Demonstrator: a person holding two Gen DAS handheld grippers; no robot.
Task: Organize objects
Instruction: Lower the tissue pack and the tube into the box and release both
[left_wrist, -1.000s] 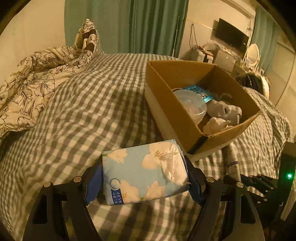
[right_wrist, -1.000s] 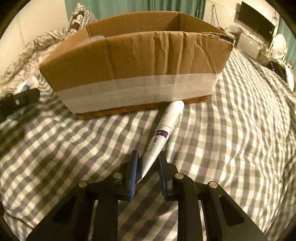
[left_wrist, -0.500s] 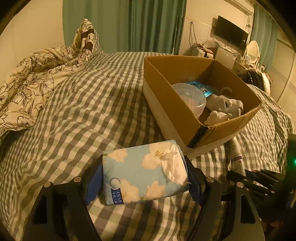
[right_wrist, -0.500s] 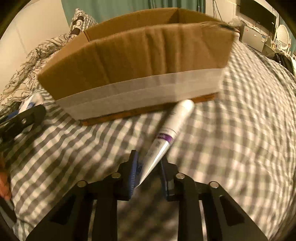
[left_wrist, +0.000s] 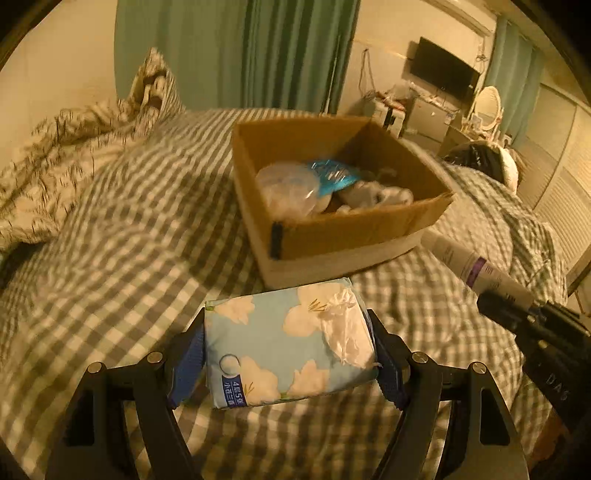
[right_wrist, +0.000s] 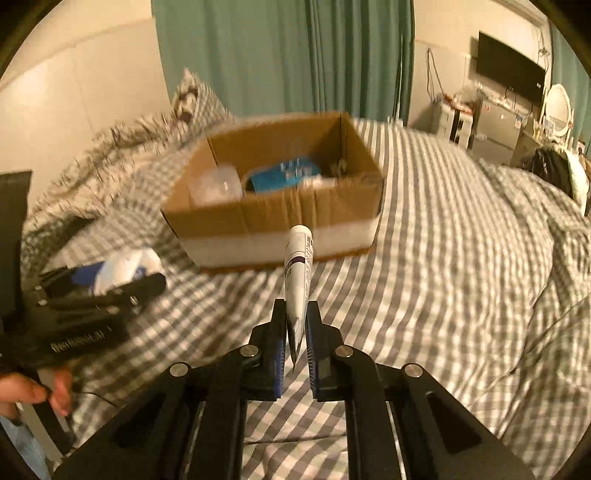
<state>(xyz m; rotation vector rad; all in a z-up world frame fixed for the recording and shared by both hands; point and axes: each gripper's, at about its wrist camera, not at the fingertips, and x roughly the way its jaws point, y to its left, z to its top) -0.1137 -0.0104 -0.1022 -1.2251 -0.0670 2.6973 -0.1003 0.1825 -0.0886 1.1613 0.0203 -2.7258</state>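
Note:
My left gripper (left_wrist: 290, 350) is shut on a blue flowered tissue pack (left_wrist: 288, 341) and holds it above the checked bedspread, in front of the cardboard box (left_wrist: 354, 236). My right gripper (right_wrist: 295, 332) is shut on the flat end of a white tube with a purple band (right_wrist: 297, 273), lifted off the bed and pointing at the box (right_wrist: 273, 221). The tube also shows in the left wrist view (left_wrist: 476, 266), right of the box. The box holds a clear plastic bowl (left_wrist: 290, 186), a blue packet (left_wrist: 334, 173) and white items.
A flowered duvet (left_wrist: 55, 170) is bunched at the left. A dark bag (left_wrist: 480, 158) lies on the bed at far right. Green curtains (right_wrist: 288, 55), a TV (right_wrist: 509, 70) and a mirror stand behind. The left gripper shows in the right wrist view (right_wrist: 96, 295).
My right gripper has lifted the tube off the bed and drawn back from the box. My left gripper has risen with the tissue pack, seeing more of the box's inside.

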